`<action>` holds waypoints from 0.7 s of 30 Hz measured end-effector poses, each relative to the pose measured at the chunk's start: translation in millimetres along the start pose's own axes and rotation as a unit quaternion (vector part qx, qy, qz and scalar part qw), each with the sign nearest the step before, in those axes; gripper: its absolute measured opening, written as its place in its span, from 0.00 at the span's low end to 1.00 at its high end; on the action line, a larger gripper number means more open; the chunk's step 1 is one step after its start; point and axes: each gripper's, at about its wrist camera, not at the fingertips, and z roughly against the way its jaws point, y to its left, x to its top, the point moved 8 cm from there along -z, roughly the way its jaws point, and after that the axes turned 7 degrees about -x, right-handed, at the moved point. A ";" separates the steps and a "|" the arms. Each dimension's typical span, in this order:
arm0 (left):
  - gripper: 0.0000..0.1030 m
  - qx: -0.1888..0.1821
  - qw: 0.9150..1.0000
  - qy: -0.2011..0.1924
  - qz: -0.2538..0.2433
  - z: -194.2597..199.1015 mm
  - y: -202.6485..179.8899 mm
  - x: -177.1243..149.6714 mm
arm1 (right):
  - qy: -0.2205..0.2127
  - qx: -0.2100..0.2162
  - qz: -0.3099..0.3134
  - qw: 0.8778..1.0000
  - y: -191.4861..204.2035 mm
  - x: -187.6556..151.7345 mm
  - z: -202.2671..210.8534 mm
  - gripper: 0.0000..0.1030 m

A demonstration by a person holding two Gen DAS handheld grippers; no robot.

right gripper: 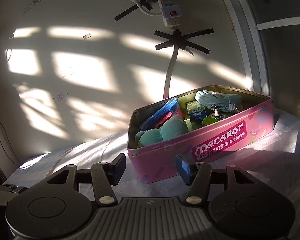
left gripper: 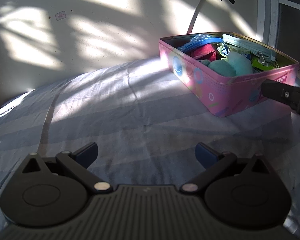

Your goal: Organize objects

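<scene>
An open pink "Macaron Biscuits" tin (right gripper: 220, 146) lies on the striped bedsheet (left gripper: 130, 110), against the wall at the right. Inside it are a teal plush toy (right gripper: 162, 132), a blue dotted case (right gripper: 162, 110), a light blue zip pouch (right gripper: 216, 100) and a small green box (right gripper: 197, 112). My right gripper (right gripper: 151, 168) is open just in front of the tin's near corner, and its pads press on nothing. One of its fingers (left gripper: 277, 93) shows before the tin (left gripper: 210, 84) in the left wrist view. My left gripper (left gripper: 147, 154) is open over bare sheet, well short of the tin.
A white power strip (right gripper: 169, 8) is taped to the wall with black tape, and its flat cable (right gripper: 170, 72) drops behind the tin. A window frame (right gripper: 249, 56) rises at the right. The bed's edge falls away at the left (right gripper: 16, 172).
</scene>
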 end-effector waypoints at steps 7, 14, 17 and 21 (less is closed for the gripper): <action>1.00 -0.007 1.000 0.005 -0.004 -2.0 -3.7 -2.0 | 0.002 -0.001 -0.001 1.000 -1.4 -1.7 -1.3 0.53; 1.00 -0.010 1.000 0.008 -0.003 -2.9 -3.8 -2.7 | 0.002 -0.001 -0.002 1.000 -1.1 -1.7 -1.0 0.53; 1.00 -0.011 1.000 0.010 -0.002 -3.2 -4.5 -3.6 | 0.002 -0.001 -0.002 1.000 -1.0 -1.9 -0.9 0.53; 1.00 -0.014 1.000 0.013 0.000 -3.8 -4.4 -4.9 | 0.003 -0.002 -0.002 1.000 -0.8 -1.7 -0.9 0.53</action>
